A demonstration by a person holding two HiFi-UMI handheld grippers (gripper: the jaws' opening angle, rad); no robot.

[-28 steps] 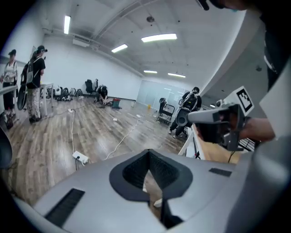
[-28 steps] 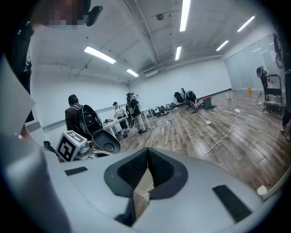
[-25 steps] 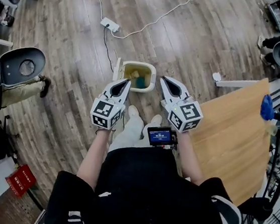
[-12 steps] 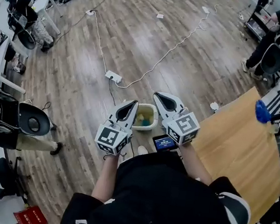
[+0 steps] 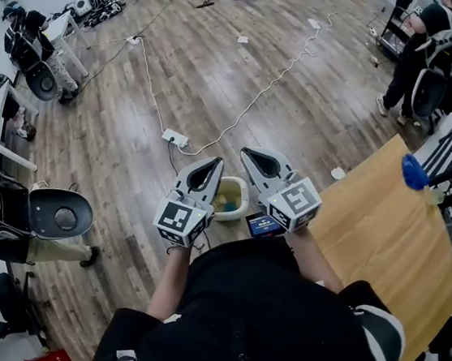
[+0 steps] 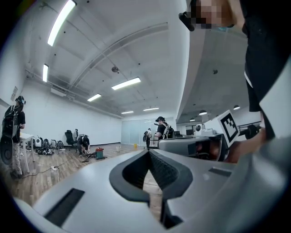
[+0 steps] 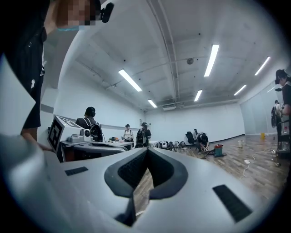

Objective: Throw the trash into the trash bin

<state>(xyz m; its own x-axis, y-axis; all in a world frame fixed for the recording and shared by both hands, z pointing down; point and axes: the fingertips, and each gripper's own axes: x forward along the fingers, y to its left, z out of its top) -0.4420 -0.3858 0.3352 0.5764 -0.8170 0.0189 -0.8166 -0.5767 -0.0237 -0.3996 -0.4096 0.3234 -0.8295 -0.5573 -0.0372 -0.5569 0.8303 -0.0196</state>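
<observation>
currently: your left gripper (image 5: 212, 162), jaws pressed together, empty; your right gripper (image 5: 251, 152), likewise. small cream plastic trash bin (image 5: 241, 187) on the wood-plank floor (image 5: 223, 69) below them, yellow and teal trash (image 5: 225, 203) inside. task looks done, so hold both level and clear of the rim. legible writing: none; small screen (image 5: 266, 225) unreadable.

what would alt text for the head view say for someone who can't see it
A person in a black top, seen from above, holds the left gripper and right gripper, both shut and empty, out over a cream trash bin on a wood floor. Yellow and teal trash lies in the bin; a wooden table stands at right.
</observation>
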